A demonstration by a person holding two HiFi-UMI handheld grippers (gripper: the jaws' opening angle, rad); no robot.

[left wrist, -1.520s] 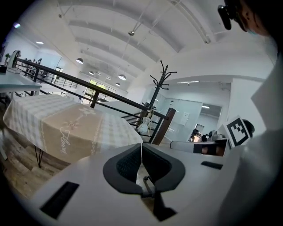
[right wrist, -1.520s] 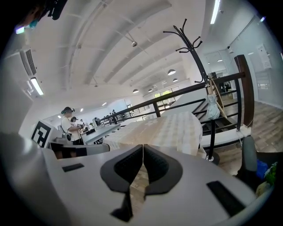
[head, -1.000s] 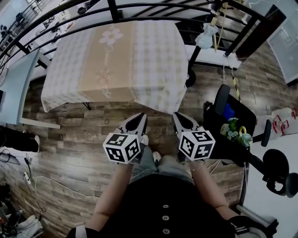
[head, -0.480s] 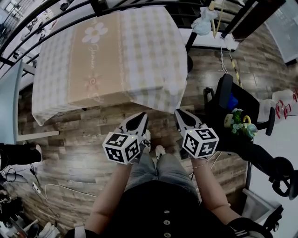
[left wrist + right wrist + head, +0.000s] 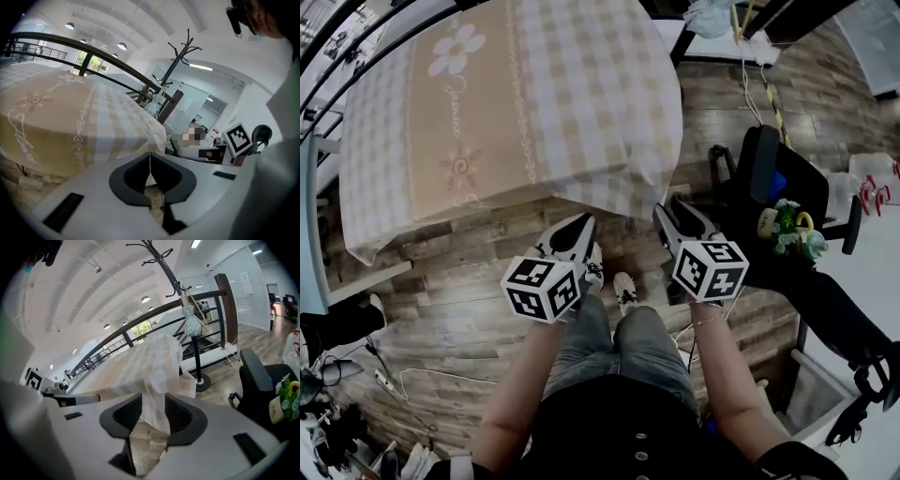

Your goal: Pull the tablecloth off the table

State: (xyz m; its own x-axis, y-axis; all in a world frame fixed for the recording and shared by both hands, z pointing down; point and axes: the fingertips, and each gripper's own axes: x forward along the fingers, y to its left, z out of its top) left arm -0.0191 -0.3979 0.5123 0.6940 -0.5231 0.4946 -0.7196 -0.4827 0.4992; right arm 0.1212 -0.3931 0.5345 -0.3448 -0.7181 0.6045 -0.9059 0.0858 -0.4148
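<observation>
The tablecloth [image 5: 534, 103] lies spread over the table, hiding it, with its near corner [image 5: 642, 192] hanging just ahead of my right tongs [image 5: 668, 216]. Those have just been opening and stand partly apart, the corner showing in the gap, unpinched. My left tongs [image 5: 583, 225] are closed on nothing. The cloth looks light and limp, so I'd pinch the hanging hem.

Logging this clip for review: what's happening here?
A person with a gripper in each hand stands at the corner of a table covered by a checked tablecloth. The right gripper has just been opening its jaws, with the cloth's hanging corner showing between them, not clamped. The left gripper is shut and empty. The cloth lies spread over the table.
</observation>
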